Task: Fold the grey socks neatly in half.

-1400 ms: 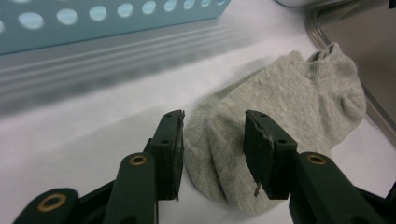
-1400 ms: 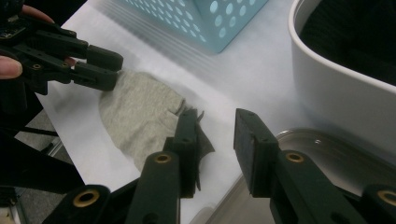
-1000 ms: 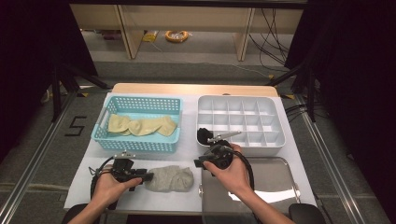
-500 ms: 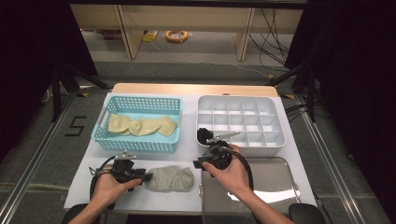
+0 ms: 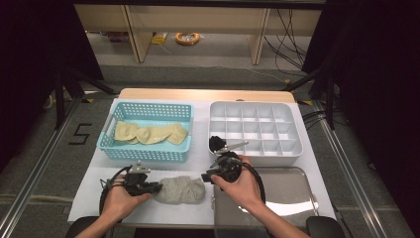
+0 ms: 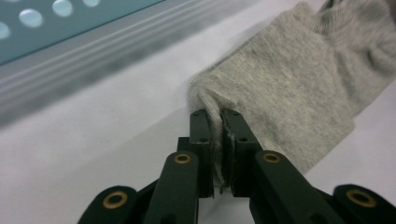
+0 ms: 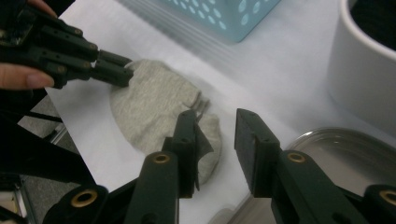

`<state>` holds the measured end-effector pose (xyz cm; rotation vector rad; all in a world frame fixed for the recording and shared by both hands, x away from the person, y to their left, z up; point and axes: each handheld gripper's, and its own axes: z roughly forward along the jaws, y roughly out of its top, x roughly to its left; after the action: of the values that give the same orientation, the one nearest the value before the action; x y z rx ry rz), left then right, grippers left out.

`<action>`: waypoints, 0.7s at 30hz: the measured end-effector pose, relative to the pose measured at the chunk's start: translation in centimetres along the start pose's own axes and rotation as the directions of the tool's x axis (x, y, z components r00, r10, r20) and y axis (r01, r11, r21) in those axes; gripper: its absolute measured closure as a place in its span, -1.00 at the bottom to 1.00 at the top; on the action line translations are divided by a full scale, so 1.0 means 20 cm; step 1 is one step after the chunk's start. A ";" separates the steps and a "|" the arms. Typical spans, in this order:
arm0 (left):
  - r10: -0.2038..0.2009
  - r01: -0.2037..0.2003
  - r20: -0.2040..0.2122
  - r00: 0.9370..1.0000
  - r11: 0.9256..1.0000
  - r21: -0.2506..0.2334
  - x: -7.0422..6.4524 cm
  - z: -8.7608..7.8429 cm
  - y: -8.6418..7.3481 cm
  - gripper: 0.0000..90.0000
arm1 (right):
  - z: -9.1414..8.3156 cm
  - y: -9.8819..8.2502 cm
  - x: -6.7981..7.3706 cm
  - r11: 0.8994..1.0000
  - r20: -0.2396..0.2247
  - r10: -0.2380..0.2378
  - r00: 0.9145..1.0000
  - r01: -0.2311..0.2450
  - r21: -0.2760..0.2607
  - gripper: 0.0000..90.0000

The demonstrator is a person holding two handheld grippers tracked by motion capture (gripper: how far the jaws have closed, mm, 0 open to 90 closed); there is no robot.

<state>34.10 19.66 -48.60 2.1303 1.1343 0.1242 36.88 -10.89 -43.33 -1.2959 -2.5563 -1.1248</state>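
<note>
We have the left gripper (image 6: 219, 126) just clamped on the near end of the grey sock (image 5: 182, 189), whose length runs away toward our right gripper (image 7: 215, 140). That one hangs released just past the far end, nearer it.

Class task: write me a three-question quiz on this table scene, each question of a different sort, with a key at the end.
1. True or false: the left tool has pinched an edge of the grey sock.
2. Which container holds the yellow cloths? A) the blue basket B) the white divided tray C) the metal tray
3. Fill in: the right tool has its jaws ____, with nothing gripped between them.

Key: 1 true; the jaws have just been closing and now clamp the sock's edge. 2 A. 3 open.
</note>
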 end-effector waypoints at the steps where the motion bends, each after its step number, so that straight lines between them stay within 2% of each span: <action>1: -0.014 0.015 0.012 1.000 1.000 -0.004 0.01 0.00 0.00 0.87 | 0.00 0.00 0.00 1.000 -0.005 -0.008 1.000 0.008 0.017 0.61; 5: -0.051 0.053 0.055 0.997 0.998 -0.030 0.01 -0.06 0.02 0.87 | 0.02 0.02 0.03 0.999 -0.022 -0.022 1.000 0.023 0.040 0.78; 7: -0.068 0.072 0.078 0.995 0.996 -0.049 0.01 -0.07 0.03 0.87 | 0.03 0.02 0.06 0.998 -0.014 -0.001 1.000 0.001 0.070 0.90; 9: -0.072 0.077 0.083 0.994 0.995 -0.058 0.00 -0.09 0.03 0.87 | 0.05 0.03 0.08 0.996 -0.020 -0.009 1.000 0.010 0.087 1.00; 10: -0.076 0.083 0.105 0.991 0.995 -0.059 0.00 -0.10 0.04 0.87 | 0.06 0.04 0.09 0.996 -0.019 -0.010 1.000 0.011 0.094 1.00; 12: -0.069 0.076 0.114 0.991 0.996 -0.052 0.00 -0.11 0.05 0.87 | 0.09 0.05 0.11 0.993 -0.039 -0.030 0.999 0.035 0.110 1.00; 13: -0.073 0.082 0.114 0.991 0.994 -0.070 -0.01 -0.11 0.05 0.87 | 0.11 0.05 0.12 0.992 -0.047 -0.029 0.998 0.034 0.118 1.00; 14: -0.074 0.082 0.120 0.990 0.995 -0.064 -0.01 -0.12 0.05 0.87 | 0.13 0.05 0.13 0.991 -0.049 -0.023 0.999 0.029 0.132 1.00; 15: -0.073 0.082 0.128 0.989 0.994 -0.066 -0.01 -0.12 0.05 0.87 | 0.16 0.05 0.13 0.990 -0.059 -0.043 0.997 0.050 0.130 1.00; 16: -0.072 0.080 0.129 0.989 0.995 -0.058 -0.01 -0.13 0.06 0.87 | 0.17 0.06 0.14 0.988 -0.054 -0.023 0.998 0.031 0.150 1.00; 17: -0.073 0.082 0.137 0.988 0.994 -0.067 -0.02 -0.13 0.06 0.87 | 0.19 0.06 0.14 0.989 -0.071 -0.043 0.997 0.052 0.139 1.00; 19: -0.073 0.084 0.145 0.987 0.994 -0.071 -0.02 -0.14 0.07 0.87 | 0.23 0.06 0.15 0.987 -0.078 -0.036 0.996 0.047 0.154 1.00; 21: -0.074 0.085 0.168 0.983 0.995 -0.057 -0.02 -0.15 0.08 0.87 | 0.26 0.06 0.16 0.985 -0.081 -0.031 0.996 0.045 0.166 1.00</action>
<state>33.77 20.39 -45.30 1.9958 1.1008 -0.0521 37.06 -5.08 -45.30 -1.1469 -2.5651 -0.9233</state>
